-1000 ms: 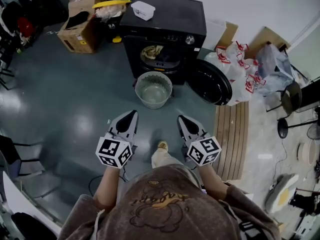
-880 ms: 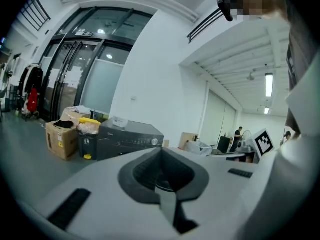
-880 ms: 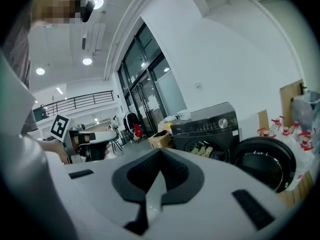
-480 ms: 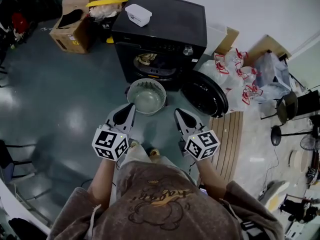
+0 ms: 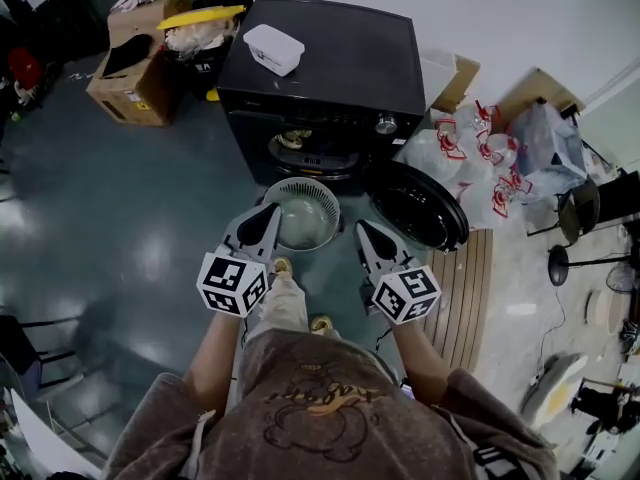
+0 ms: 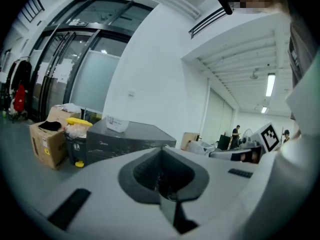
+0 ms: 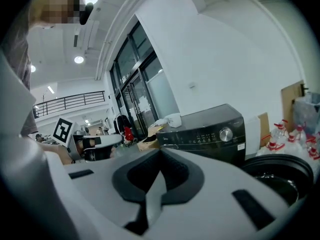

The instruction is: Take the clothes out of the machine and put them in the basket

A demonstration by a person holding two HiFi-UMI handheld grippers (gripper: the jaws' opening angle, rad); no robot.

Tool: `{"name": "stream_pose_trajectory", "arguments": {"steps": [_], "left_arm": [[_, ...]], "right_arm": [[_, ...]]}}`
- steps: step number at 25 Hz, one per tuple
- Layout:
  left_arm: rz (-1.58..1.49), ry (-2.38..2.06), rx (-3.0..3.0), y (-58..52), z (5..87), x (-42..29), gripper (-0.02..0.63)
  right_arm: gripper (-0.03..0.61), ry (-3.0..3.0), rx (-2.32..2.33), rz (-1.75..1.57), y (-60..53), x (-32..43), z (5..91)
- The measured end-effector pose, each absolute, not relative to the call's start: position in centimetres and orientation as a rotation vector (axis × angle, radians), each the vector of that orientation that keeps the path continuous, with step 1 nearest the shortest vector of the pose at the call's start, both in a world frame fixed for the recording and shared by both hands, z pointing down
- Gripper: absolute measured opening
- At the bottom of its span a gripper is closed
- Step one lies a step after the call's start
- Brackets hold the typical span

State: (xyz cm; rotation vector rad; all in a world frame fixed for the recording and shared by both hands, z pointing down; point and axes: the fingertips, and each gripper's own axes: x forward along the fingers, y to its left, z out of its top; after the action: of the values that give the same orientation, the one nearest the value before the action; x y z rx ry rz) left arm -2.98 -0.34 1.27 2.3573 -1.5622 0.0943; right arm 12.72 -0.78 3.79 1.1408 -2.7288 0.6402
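Observation:
A black front-loading washing machine (image 5: 330,68) stands ahead with its round door (image 5: 418,206) swung open to the right. Crumpled light clothes (image 5: 296,142) show inside the drum opening. A pale round slatted basket (image 5: 322,196) sits on the floor right before the opening. My left gripper (image 5: 269,212) is shut and empty, its tip over the basket's left rim. My right gripper (image 5: 362,229) is also shut and empty, just right of the basket. The machine (image 6: 125,140) appears in the left gripper view past the jaws (image 6: 161,153), and it (image 7: 210,131) shows in the right gripper view too.
A white tub (image 5: 273,48) lies on the machine's top. Cardboard boxes (image 5: 125,68) and a bin with a yellow lid (image 5: 200,20) stand to the left. White bags with red print (image 5: 470,158) pile up on the right, beside wooden boards (image 5: 462,288).
The person has walked toward the machine. Both grippers came forward together, from well short of the basket to its rim. Their jaws stayed shut.

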Motion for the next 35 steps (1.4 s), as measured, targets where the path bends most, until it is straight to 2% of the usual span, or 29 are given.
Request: {"name": "stream_pose_trajectory", "arguments": {"steps": [14,22,35], "left_arm": [[0.126,-1.461,2.430,-15.2,9.2,-8.7,0.005],[0.066,-1.466,2.392,-20.2,19.4,-8.8,0.005],[-0.001,-1.476,2.423,-22.1,36.3,-7.2,0.005]], "right_arm": [[-0.003,-2.667,1.242,0.717,-14.8,6.3,12.3],[-0.003,-2.679,1.237,0.646,-19.6,6.2,22.6],[-0.003,-2.750,1.291,0.575,-22.4,7.9,39.1]]}}
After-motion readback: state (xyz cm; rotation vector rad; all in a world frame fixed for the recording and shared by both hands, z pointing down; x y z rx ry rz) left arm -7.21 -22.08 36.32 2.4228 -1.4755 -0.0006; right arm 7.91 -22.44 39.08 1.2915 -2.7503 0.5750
